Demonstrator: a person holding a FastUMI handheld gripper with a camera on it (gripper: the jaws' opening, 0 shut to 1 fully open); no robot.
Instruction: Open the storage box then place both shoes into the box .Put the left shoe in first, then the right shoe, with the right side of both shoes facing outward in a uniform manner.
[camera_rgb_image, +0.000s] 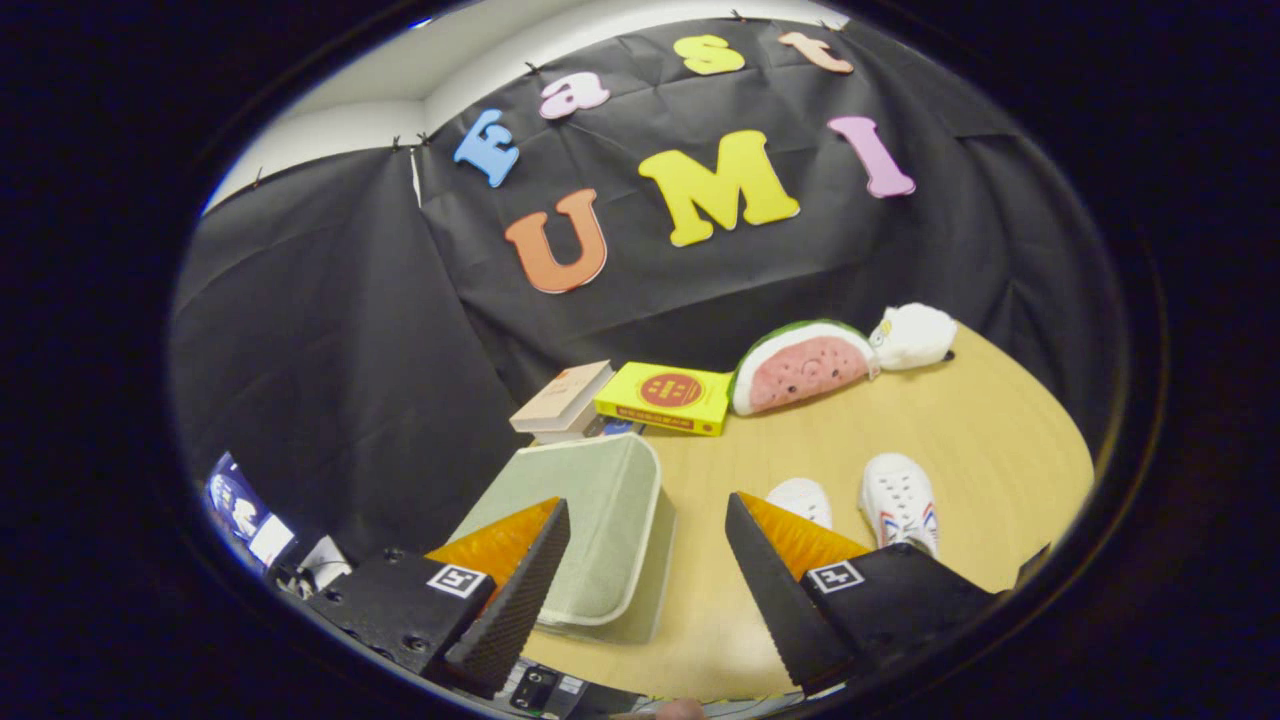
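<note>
A wooden desk (960, 440) stands in a booth hung with black cloth. Farthest left, past the desk's edge, lies a jumble of small items that are too dim to identify. Next comes the storage box (590, 520), pale green with a lighter trim, its lid closed. It sits on the desk just ahead of the gripper's left finger, which overlaps its near corner in the view. Beyond the box, a tan book (562, 398) rests on another book, and just beside it to the right lies a yellow book (665, 397) with a red round mark on its cover. The gripper (648, 520) hangs above the desk with its fingers spread wide apart, holding nothing; bare desk shows between them. Right of the yellow book, a watermelon-slice plush (800, 366) leans near the cloth wall, touching a white fluffy plush (915, 336). Nearer, two white shoes (897, 500) lie side by side just beyond the right finger, well apart from the box.
</note>
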